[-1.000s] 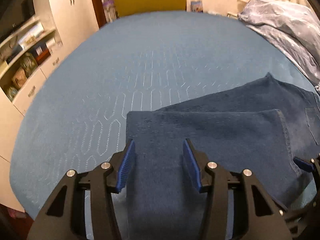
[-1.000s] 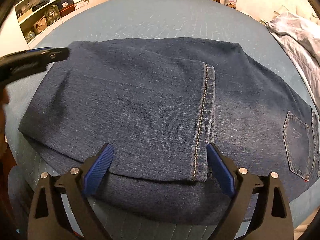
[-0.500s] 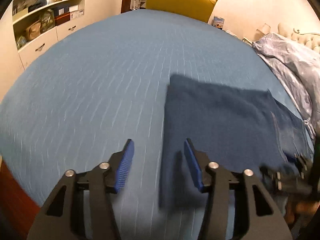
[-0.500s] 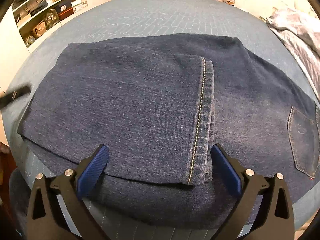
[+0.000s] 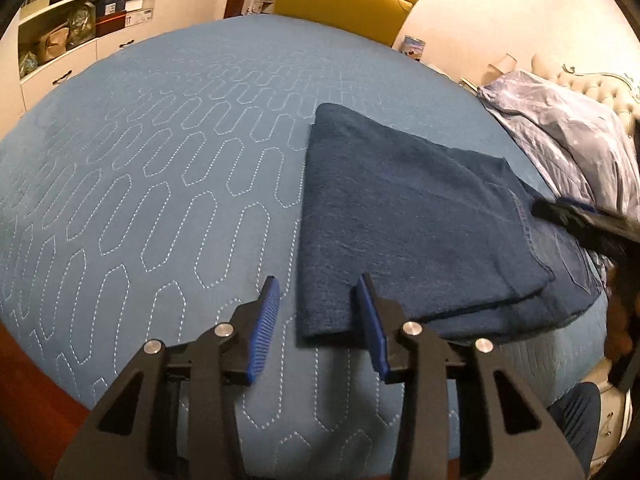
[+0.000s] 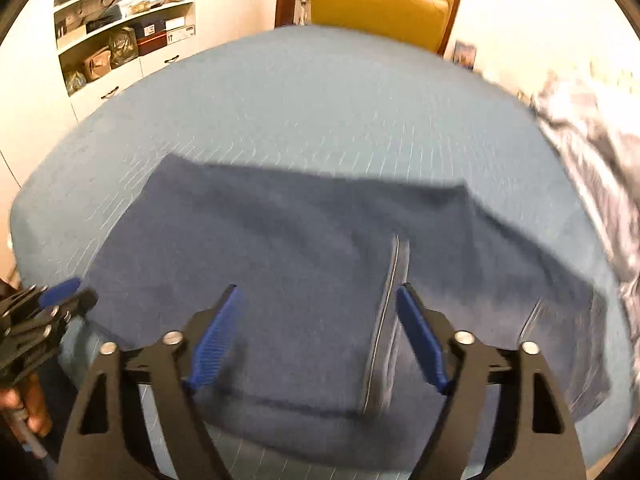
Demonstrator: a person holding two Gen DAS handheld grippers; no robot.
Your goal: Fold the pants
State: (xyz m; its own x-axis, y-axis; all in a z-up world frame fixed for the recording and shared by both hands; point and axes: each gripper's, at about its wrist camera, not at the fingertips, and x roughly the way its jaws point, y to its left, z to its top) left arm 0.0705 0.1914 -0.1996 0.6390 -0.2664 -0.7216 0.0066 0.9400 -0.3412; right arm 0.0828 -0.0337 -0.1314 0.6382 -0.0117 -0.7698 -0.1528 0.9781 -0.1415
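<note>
Dark blue jeans (image 5: 408,220) lie folded on the blue quilted cover (image 5: 160,168), the leg hem laid over the seat part. My left gripper (image 5: 316,320) is open and empty, just off the near left corner of the folded jeans. My right gripper (image 6: 316,340) is open and empty above the near edge of the jeans (image 6: 304,256), close to the stitched hem (image 6: 384,312). The right gripper shows at the right of the left wrist view (image 5: 580,220). The left gripper shows at the left edge of the right wrist view (image 6: 48,312). The right wrist view is blurred.
A yellow chair (image 5: 344,4) stands beyond the far edge. White shelves (image 5: 80,28) with bags and boxes are at the back left. A crumpled pale blue bedspread (image 5: 568,136) lies at the right. The near wooden edge (image 5: 36,392) runs at the lower left.
Both grippers have pulled back and up from the jeans. The left gripper moved off the folded cloth toward its left corner. The right gripper's jaws have narrowed somewhat.
</note>
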